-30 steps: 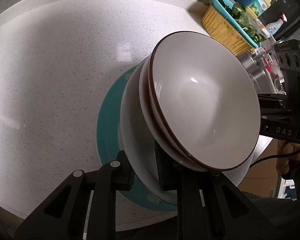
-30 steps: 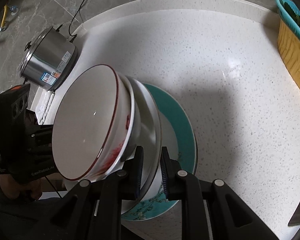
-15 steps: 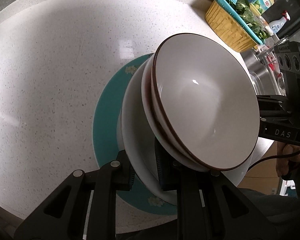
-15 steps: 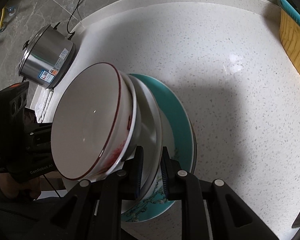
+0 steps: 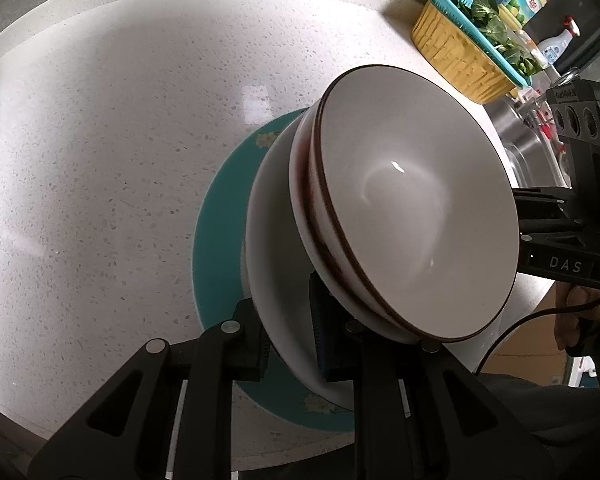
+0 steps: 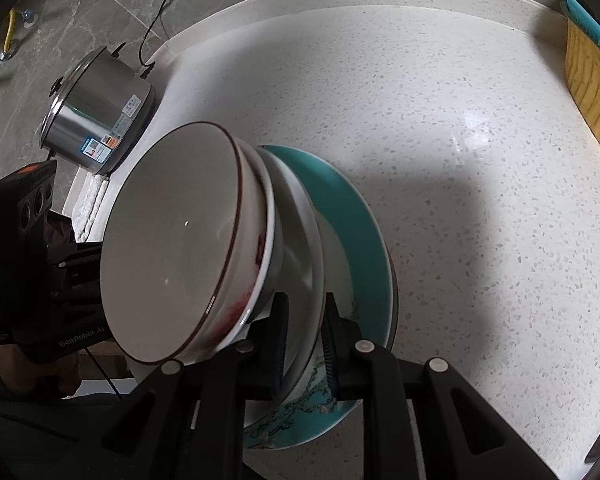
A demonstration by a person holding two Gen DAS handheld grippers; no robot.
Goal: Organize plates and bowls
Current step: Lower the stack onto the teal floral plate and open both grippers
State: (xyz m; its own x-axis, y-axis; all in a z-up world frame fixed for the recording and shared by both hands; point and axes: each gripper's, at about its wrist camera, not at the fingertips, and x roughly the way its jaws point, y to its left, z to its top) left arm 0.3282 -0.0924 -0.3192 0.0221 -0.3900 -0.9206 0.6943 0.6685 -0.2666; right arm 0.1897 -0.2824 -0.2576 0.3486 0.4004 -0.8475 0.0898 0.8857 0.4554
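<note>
A: Where is the stack?

B: Over the speckled counter. Two brown-rimmed bowls are nested inside a white bowl, with a teal plate beneath. Whether that plate is resting on the counter, I can't tell.

A: And the grips?

B: The left gripper is closed nearly tight on the white bowl's rim. The right gripper is pinching the opposite rim the same way.

A: What could go wrong?

B: The top bowls are only sitting loose (nothing clamps them), so a tilt may slide them out. Uneven lifting by the two hands could also twist the glazed rim out of the pads.
</note>
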